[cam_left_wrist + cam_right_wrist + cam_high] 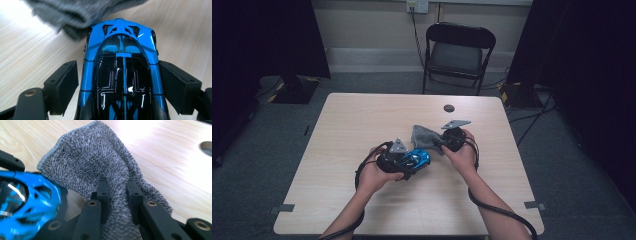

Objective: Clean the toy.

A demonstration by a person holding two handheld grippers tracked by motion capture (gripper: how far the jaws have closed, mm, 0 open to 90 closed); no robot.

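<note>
On the wooden table (pixel 362 130), just below its middle, the grey cloth (pixel 423 137) hangs bunched from the right gripper (pixel 443 142), whose jaws are pinched nearly together on a fold of it. At the cloth's seven o'clock the blue toy car (pixel 416 160) sits between the left gripper's (pixel 404 163) jaws, which stand wide and press its flanks.

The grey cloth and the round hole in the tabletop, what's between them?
Nothing: in the high view, bare wood runs from the grey cloth to the round hole in the table.
</note>
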